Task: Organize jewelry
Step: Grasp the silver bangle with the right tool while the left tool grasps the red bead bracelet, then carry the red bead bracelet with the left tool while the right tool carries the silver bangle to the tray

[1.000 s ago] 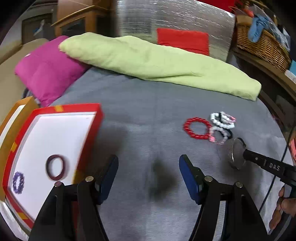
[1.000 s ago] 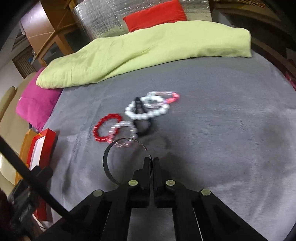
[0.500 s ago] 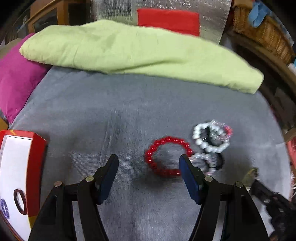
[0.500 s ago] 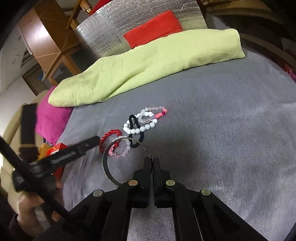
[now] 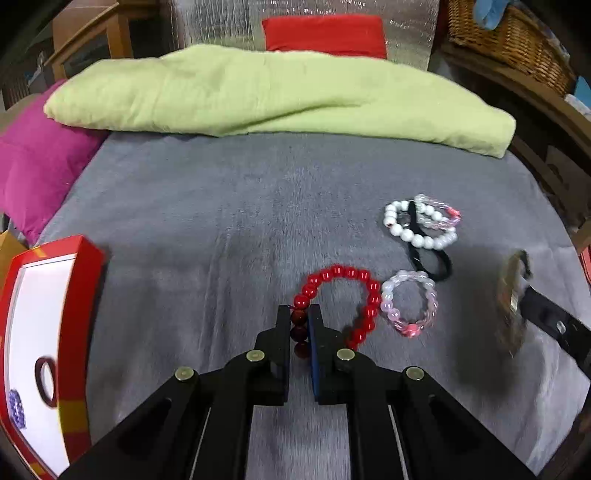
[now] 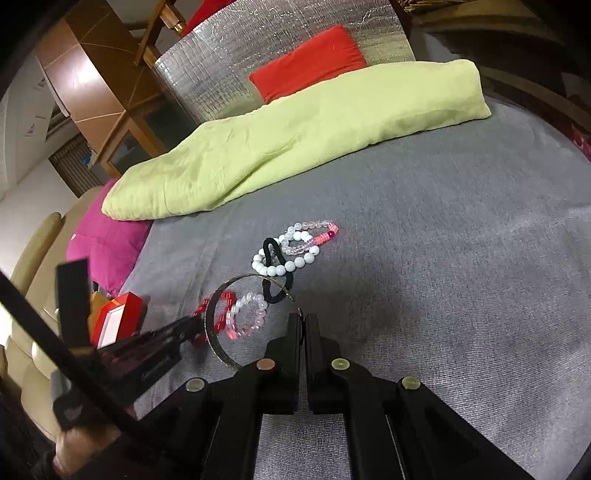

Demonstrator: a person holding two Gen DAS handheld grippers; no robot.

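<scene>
A red bead bracelet [image 5: 347, 273] lies on the grey bedspread [image 5: 221, 221]. My left gripper [image 5: 300, 321] is closing on its left side and the pads press on the beads. To its right are a pale pink bracelet [image 5: 428, 295], a black hair tie [image 5: 432, 266], a white bead bracelet [image 5: 417, 240] and a clear-and-pink one [image 5: 443, 214]. My right gripper [image 6: 303, 321] is shut on a thin metal bangle [image 6: 216, 343], held above the bed just right of the pile. The red jewelry box [image 5: 81, 295] at the left holds a dark ring [image 5: 46, 376] and a purple bracelet [image 5: 16, 408].
A lime-green folded blanket [image 5: 277, 92] runs across the back of the bed, with a magenta pillow [image 5: 33, 173] at the left and a red cushion [image 5: 325, 33] behind. A wicker basket [image 5: 517, 37] stands on a shelf at the right. A hand [image 6: 74, 450] grips the left tool.
My left gripper swung right from the red box to the red bracelet, came down and shut on its beads. The right gripper kept the bangle and rose slightly.
</scene>
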